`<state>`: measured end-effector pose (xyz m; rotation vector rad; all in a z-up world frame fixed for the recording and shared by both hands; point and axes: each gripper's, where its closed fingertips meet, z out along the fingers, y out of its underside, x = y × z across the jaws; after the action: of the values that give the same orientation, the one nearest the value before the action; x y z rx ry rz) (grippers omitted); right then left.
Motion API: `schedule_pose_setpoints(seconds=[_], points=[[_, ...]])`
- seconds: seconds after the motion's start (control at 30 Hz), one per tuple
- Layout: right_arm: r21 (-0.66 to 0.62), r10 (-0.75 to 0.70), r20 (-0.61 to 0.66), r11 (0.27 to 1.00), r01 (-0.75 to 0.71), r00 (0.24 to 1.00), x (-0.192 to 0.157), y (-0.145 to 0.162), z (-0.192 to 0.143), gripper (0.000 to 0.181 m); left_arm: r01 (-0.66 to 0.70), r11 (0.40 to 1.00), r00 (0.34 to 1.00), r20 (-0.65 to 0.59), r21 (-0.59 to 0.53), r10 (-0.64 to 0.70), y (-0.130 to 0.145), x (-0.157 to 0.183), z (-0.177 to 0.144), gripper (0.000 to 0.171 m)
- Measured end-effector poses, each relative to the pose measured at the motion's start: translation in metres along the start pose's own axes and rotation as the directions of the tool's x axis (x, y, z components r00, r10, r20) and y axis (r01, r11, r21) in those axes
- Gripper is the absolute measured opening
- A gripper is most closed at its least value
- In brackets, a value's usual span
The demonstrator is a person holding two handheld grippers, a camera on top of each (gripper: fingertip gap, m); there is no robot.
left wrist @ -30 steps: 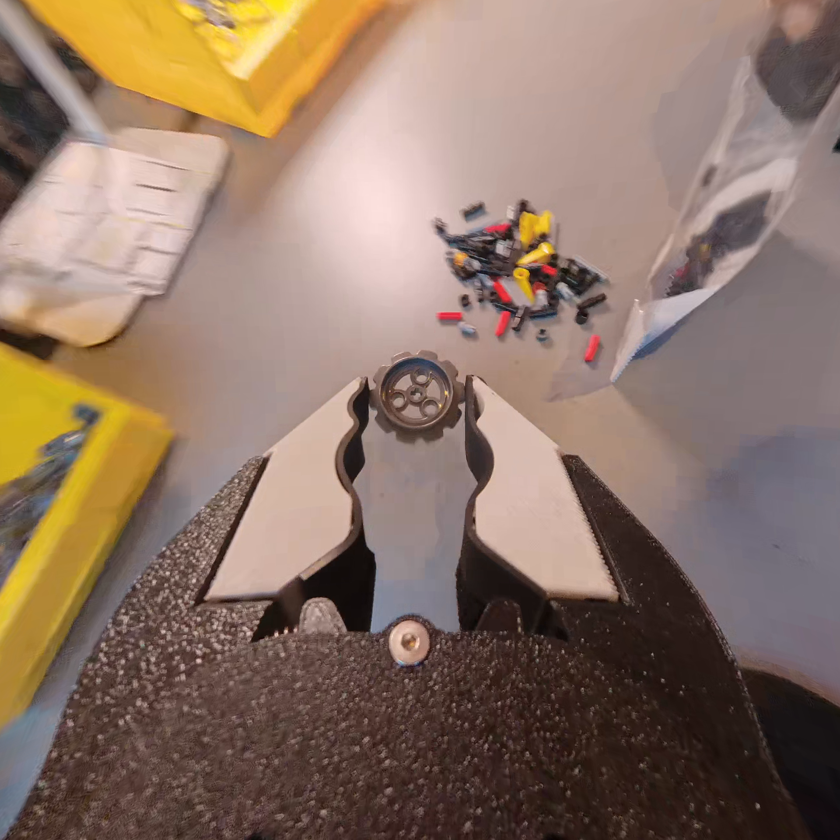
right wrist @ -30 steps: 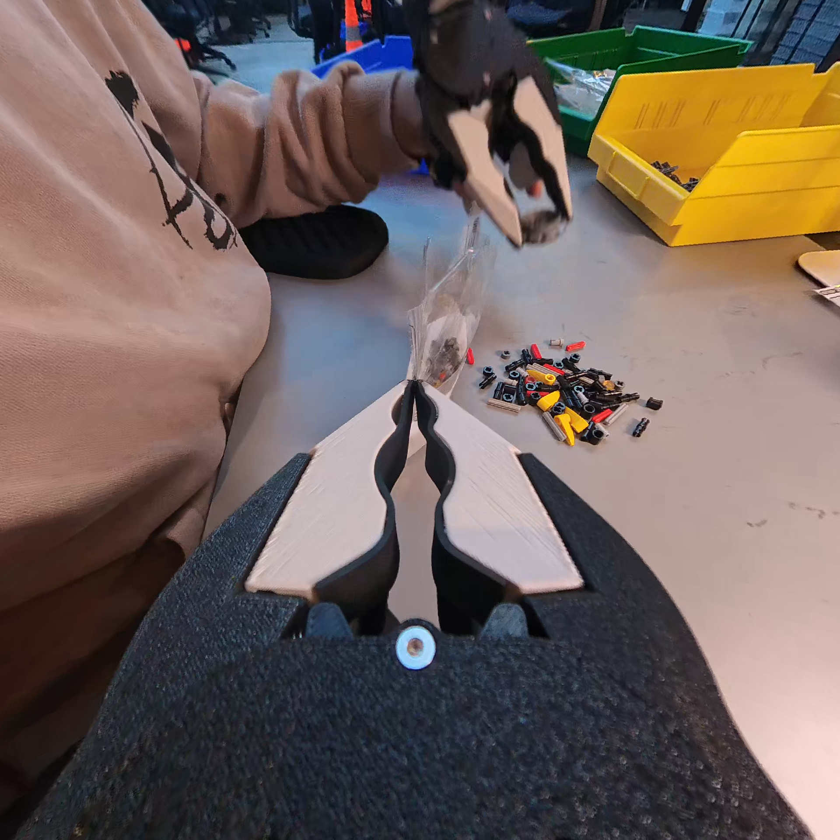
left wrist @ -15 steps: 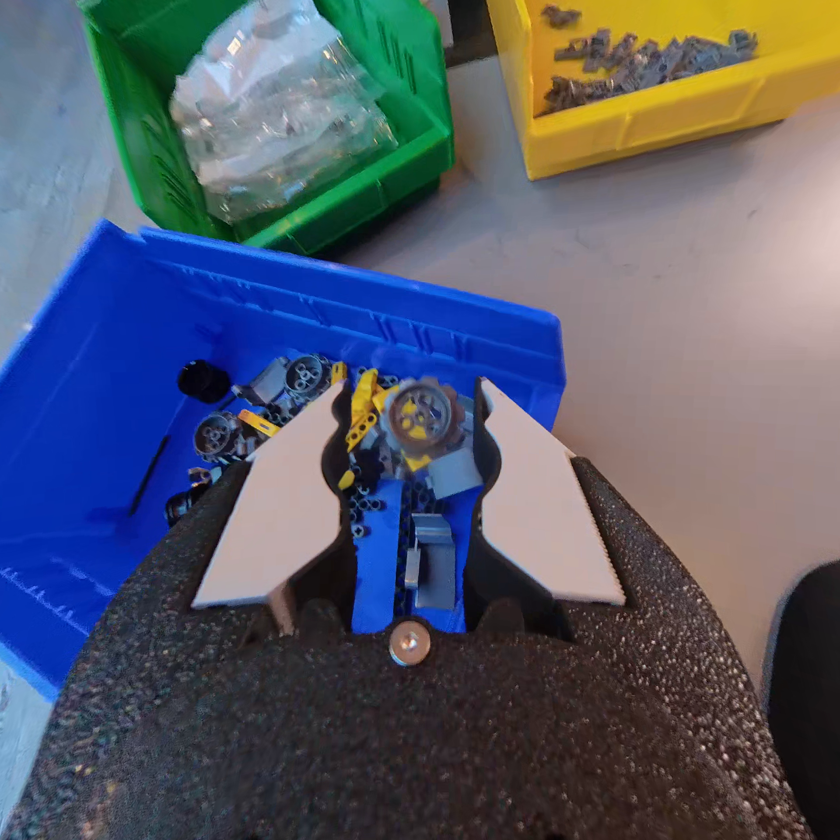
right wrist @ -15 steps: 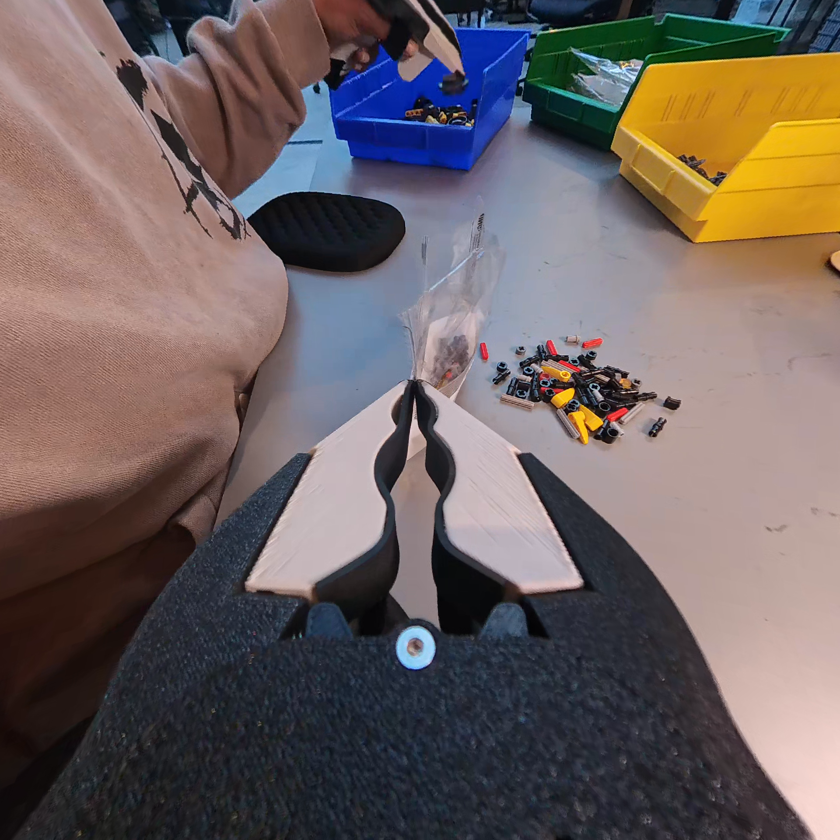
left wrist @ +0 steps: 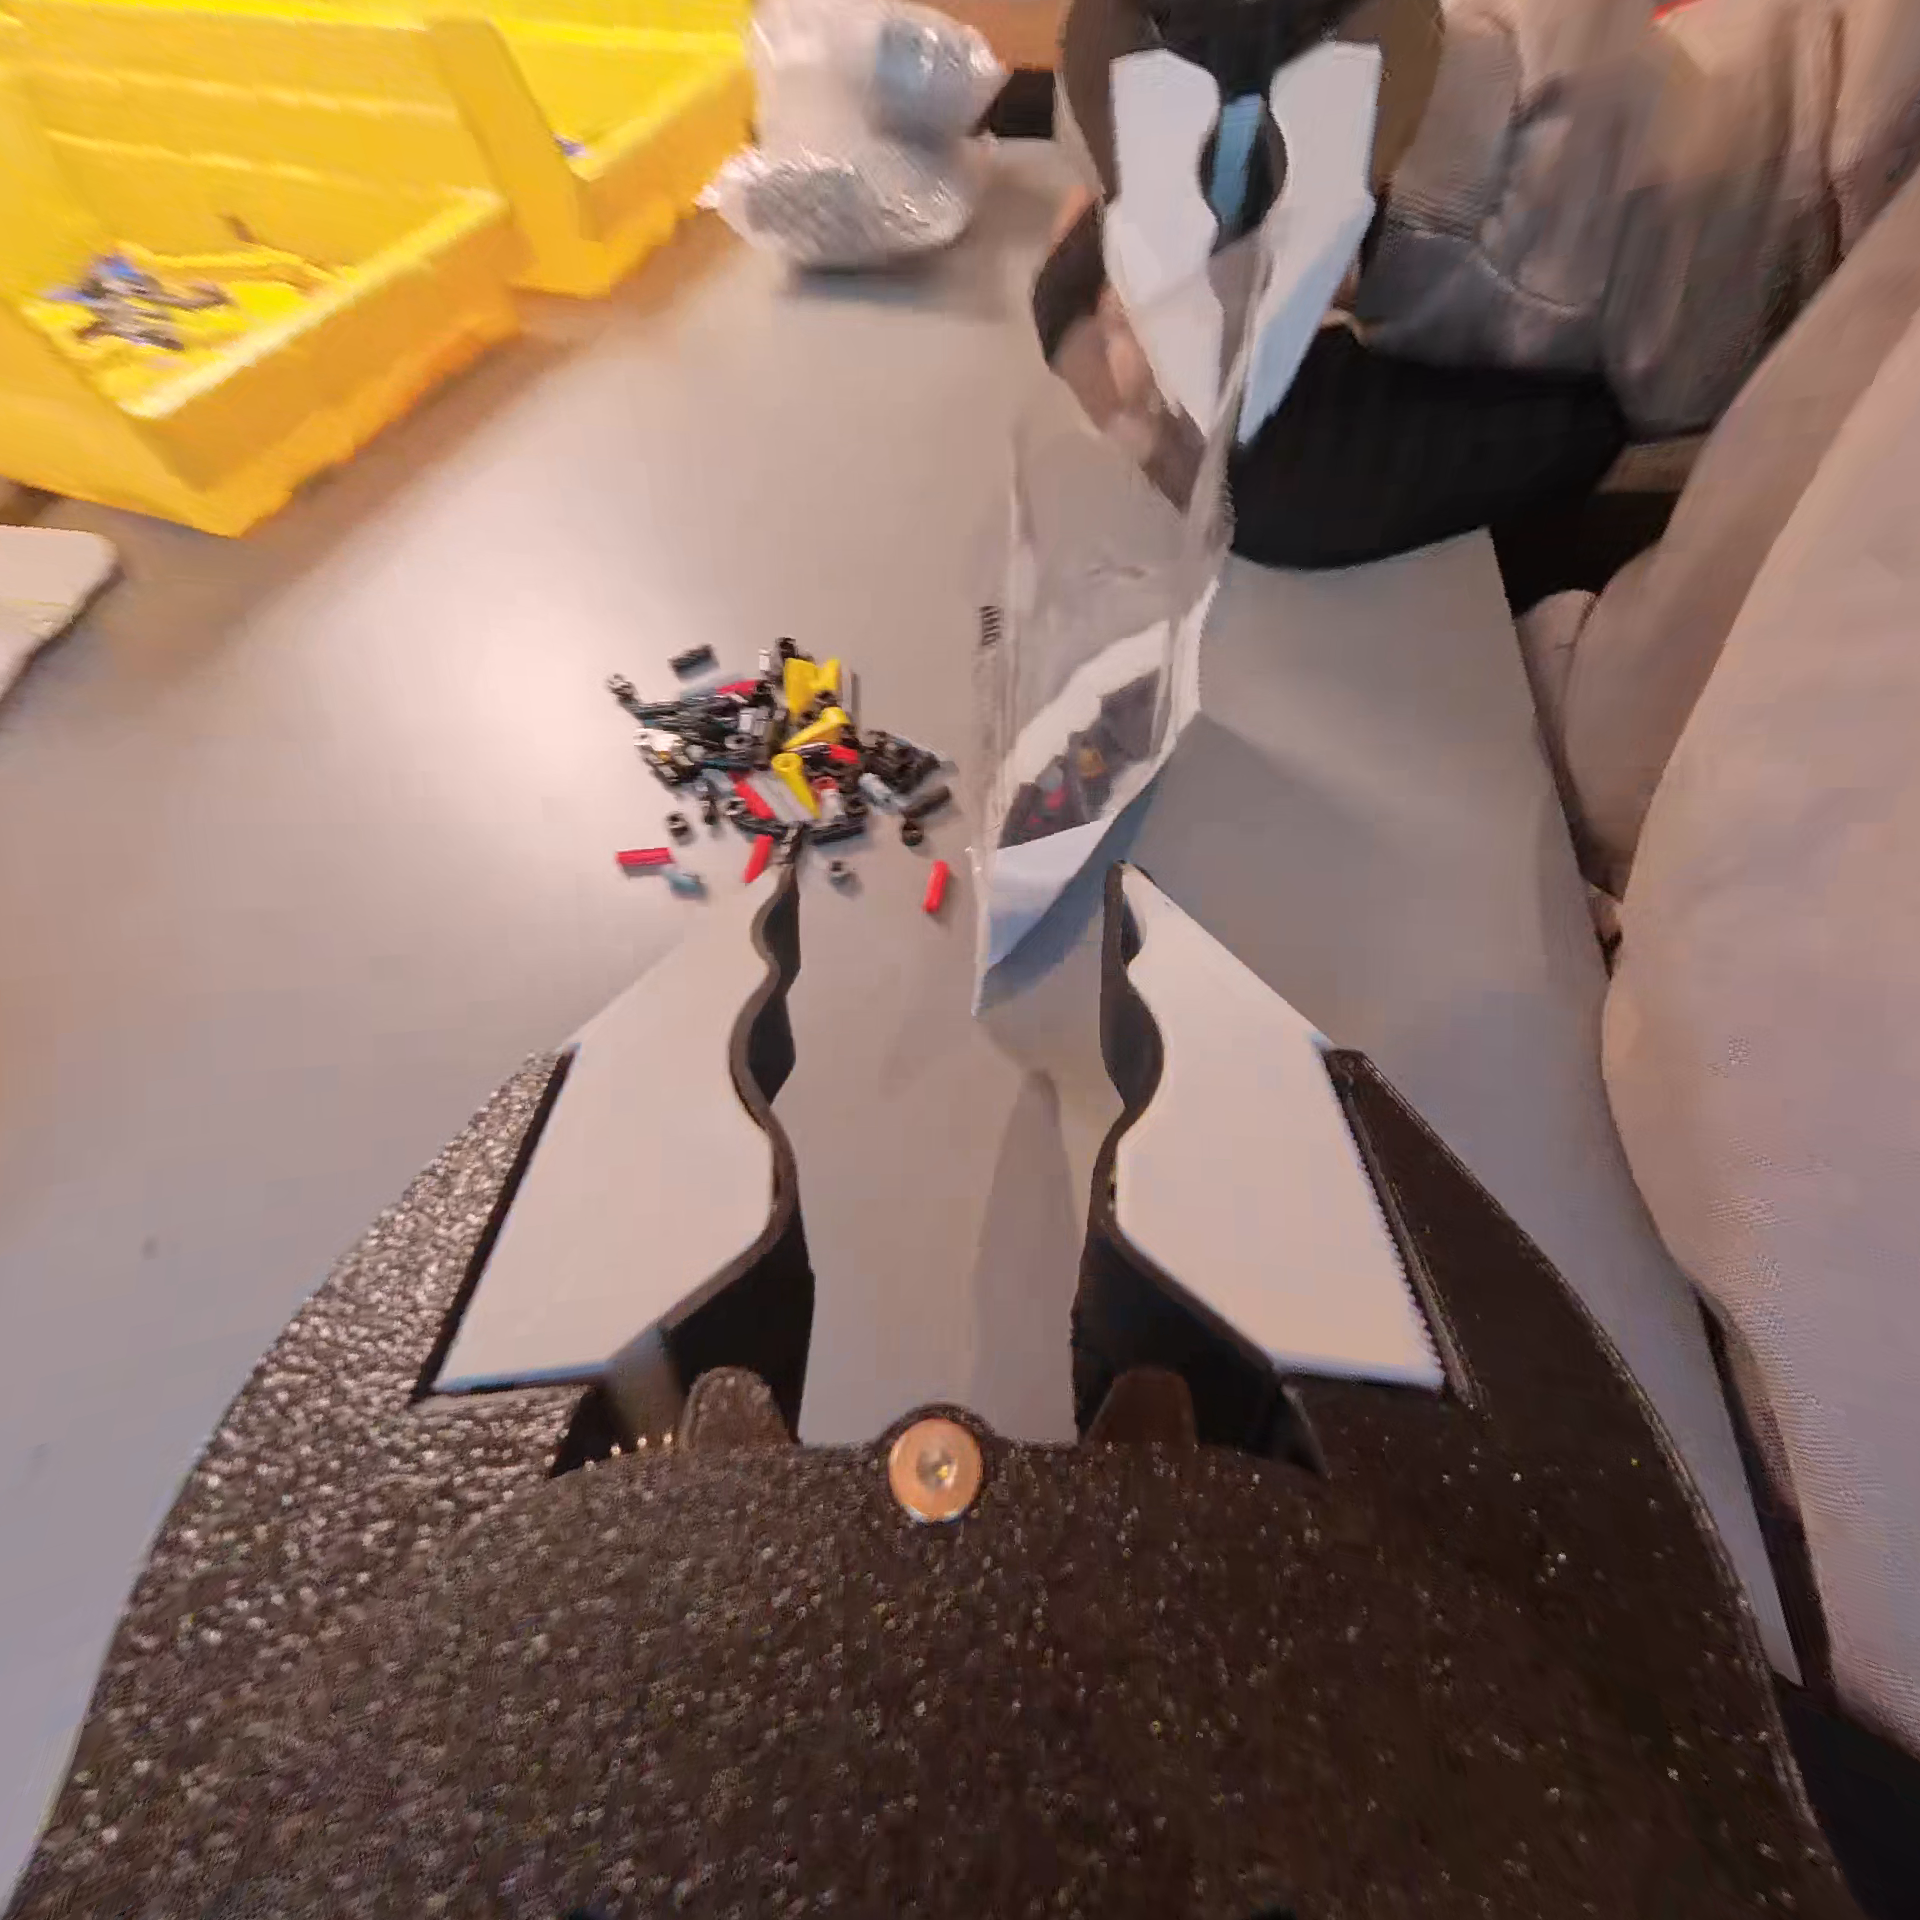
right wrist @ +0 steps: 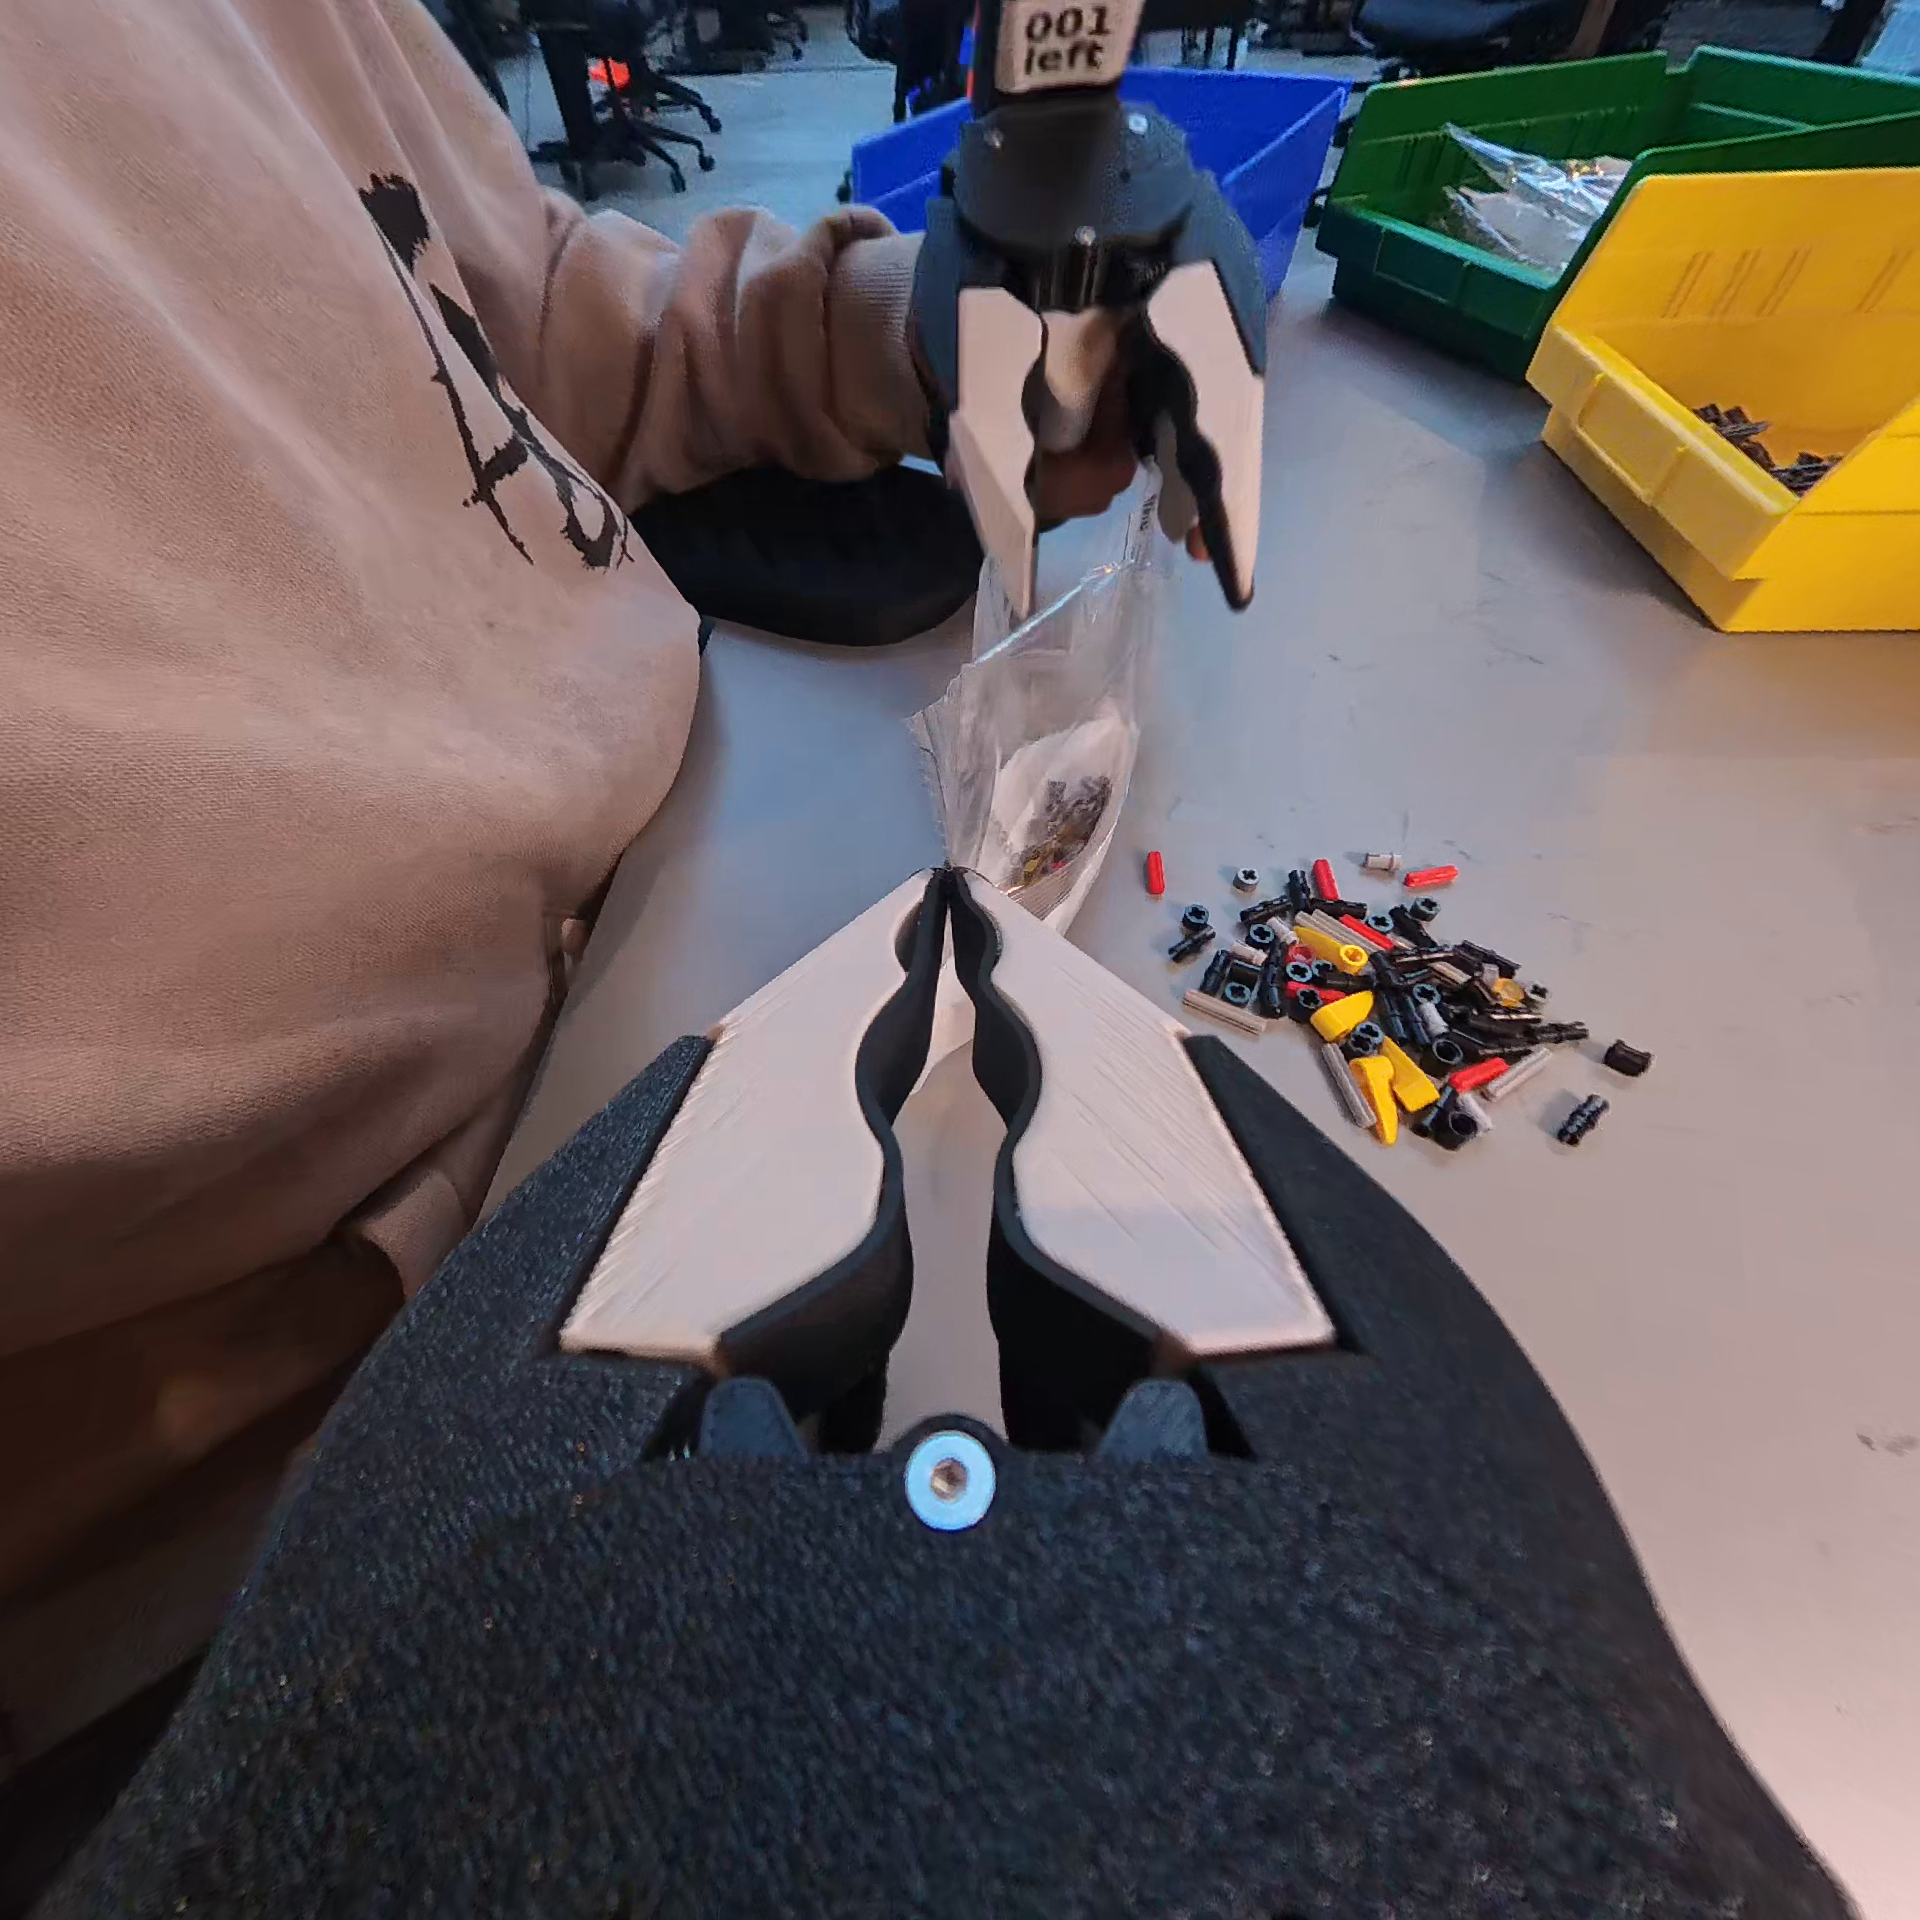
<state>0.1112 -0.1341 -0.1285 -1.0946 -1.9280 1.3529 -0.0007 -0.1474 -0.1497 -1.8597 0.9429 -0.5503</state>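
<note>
My right gripper [right wrist: 948, 875] is shut on the edge of a clear plastic bag [right wrist: 1049, 748] that holds a few small dark parts and stands up from the grey table [right wrist: 1558, 1351]. My left gripper [left wrist: 956, 878] is open and empty, just above the table. The bag [left wrist: 1091, 727] is ahead to its right, and a pile of small black, red and yellow parts [left wrist: 779, 748] is ahead to its left. In the right wrist view the left gripper [right wrist: 1130, 603] hangs open over the bag's far end, with the pile [right wrist: 1382, 997] to the right. The right gripper [left wrist: 1226, 431] also shows in the left wrist view.
Yellow bins [right wrist: 1745, 416] with dark parts, a green bin [right wrist: 1507, 208] with clear bags and a blue bin [right wrist: 1268, 125] stand at the far side. A black pad [right wrist: 810, 551] lies behind the bag. The person's tan sleeve and body [right wrist: 312, 623] fill the left. Across from one pair of fingers to the other is roughly 12 cm.
My left gripper held a grey gear wheel, swung over the blue bin and opened there, then came back open and empty near the bag. My right gripper stayed shut on the bag.
</note>
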Motion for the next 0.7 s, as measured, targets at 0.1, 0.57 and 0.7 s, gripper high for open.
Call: schedule_pose_setpoints(seconds=[0.1,0.57,0.7], points=[[0.008,-0.012,0.027,1.0,0.012,1.0,-0.003,-0.003,0.008,0.0,-0.005,1.0,0.994,-0.109,-0.012,0.004,0.003,0.016,0.018,0.028],[0.021,-0.023,0.022,1.0,0.022,1.0,-0.003,-0.003,0.009,0.0,-0.026,0.996,0.997,-0.076,0.088,0.033,-0.004,0.02,-0.002,0.004],[0.016,-0.025,0.026,1.0,0.025,0.999,-0.004,-0.003,0.011,0.0,-0.049,0.997,0.994,-0.097,0.06,0.055,0.001,0.026,-0.003,0.0]])
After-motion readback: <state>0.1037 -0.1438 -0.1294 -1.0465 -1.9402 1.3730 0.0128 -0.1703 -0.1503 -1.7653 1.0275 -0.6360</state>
